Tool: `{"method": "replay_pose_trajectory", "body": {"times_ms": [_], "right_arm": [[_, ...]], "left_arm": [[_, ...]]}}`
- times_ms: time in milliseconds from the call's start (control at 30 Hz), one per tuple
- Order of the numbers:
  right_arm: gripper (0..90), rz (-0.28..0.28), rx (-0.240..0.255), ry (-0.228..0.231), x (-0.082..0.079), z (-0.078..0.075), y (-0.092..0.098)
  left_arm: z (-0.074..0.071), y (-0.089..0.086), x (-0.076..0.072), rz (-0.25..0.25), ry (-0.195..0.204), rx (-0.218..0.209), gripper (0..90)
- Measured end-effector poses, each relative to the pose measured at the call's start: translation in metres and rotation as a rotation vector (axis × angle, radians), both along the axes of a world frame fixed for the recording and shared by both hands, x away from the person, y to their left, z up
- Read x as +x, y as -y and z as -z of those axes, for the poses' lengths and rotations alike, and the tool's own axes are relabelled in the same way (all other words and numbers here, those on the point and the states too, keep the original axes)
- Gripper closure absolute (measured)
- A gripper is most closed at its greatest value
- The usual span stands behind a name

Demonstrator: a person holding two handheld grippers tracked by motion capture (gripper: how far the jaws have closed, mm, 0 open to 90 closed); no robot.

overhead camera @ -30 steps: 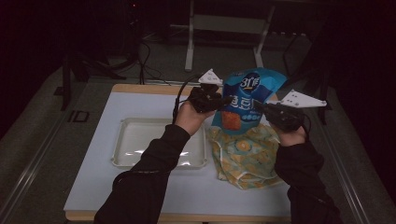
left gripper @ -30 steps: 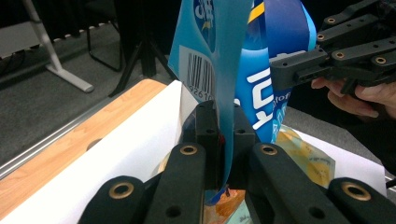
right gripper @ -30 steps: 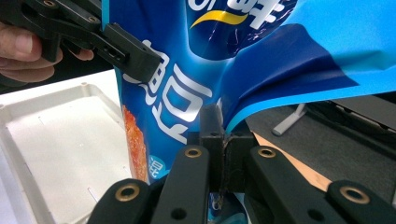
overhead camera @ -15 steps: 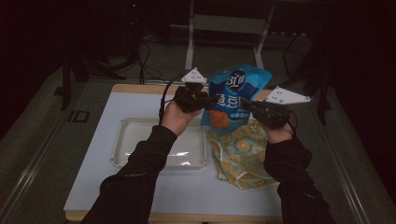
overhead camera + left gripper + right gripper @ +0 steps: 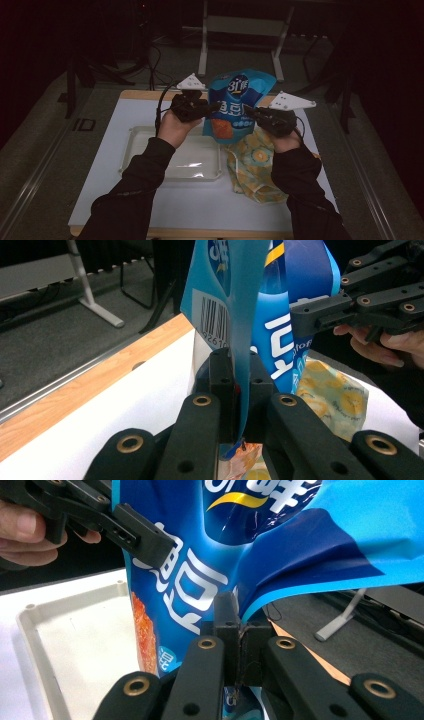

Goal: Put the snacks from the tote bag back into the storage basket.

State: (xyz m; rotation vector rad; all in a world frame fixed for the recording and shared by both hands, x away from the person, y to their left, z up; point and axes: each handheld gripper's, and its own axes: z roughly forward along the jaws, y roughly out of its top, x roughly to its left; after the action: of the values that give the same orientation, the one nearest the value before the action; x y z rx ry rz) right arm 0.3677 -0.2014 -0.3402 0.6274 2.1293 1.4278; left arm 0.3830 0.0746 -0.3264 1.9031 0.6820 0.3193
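Observation:
A blue snack bag (image 5: 236, 107) with white lettering hangs upright in the air between my two grippers, above the right end of a clear tray (image 5: 150, 156). My left gripper (image 5: 207, 107) is shut on the bag's left edge, and in the left gripper view its jaws pinch the blue film (image 5: 239, 365) by the barcode. My right gripper (image 5: 251, 114) is shut on the bag's right edge; the right gripper view has its jaws clamped on the bag (image 5: 210, 540). A yellow patterned bag (image 5: 255, 170) lies flat on the table under my right hand.
The white table top (image 5: 100, 200) has a wooden edge (image 5: 140, 94) at the far side. A metal stand (image 5: 240, 30) and cables are on the dark floor beyond. The person's dark sleeves (image 5: 135, 195) reach in from the bottom.
Both grippers have carried the blue bag to the left, from over the yellow bag toward the tray's right end. Both stay shut on it.

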Motion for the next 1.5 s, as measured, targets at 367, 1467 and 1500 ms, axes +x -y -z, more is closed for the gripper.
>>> {"method": "replay_pose_trajectory", "body": {"times_ms": [367,1467,1500], "right_arm": [[89.2,-0.037,-0.008,0.009,-0.003,-0.003,-0.024],[89.2,-0.125,-0.01,-0.021,-0.017,0.018,-0.084],[89.2,-0.126,-0.014,-0.025,-0.017,0.02,-0.085]], "left_arm": [[-0.002,-0.023,-0.011,-0.027,0.001,0.002,88.0],[0.018,-0.082,-0.042,-0.08,-0.042,0.009,88.1],[0.02,-0.083,-0.042,-0.082,-0.044,0.008,88.1]]}}
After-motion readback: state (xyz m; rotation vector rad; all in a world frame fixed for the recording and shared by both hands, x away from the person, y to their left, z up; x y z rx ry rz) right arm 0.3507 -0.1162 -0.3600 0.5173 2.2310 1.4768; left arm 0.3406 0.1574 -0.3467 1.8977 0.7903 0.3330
